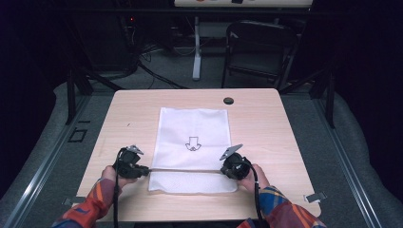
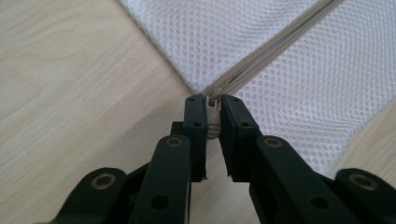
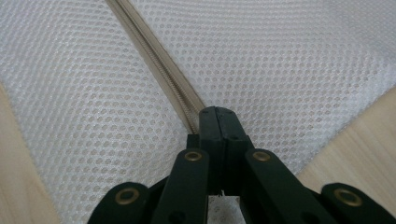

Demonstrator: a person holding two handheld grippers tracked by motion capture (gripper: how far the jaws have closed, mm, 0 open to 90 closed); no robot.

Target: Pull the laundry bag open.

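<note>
A white mesh bag [image 1: 192,128] lies flat in the middle of the wooden table, with a black arrow print [image 1: 193,142] on it. A beige zipper [image 1: 187,169] runs across its near part. At the zipper's left end my left gripper [image 1: 146,170] is shut on the zipper pull [image 2: 213,114], whose tab sits between the two black pads [image 2: 195,116]. My right gripper [image 1: 223,169] is at the zipper's right end. Its jaws [image 3: 217,112] are pressed together on the mesh bag [image 3: 289,60] where the zipper [image 3: 154,56] meets them.
The table [image 1: 266,123] has a small black grommet hole [image 1: 228,100] near its far edge. A dark folding chair [image 1: 259,47] stands beyond the table. The person's plaid sleeves [image 1: 90,206] come in at the near edge.
</note>
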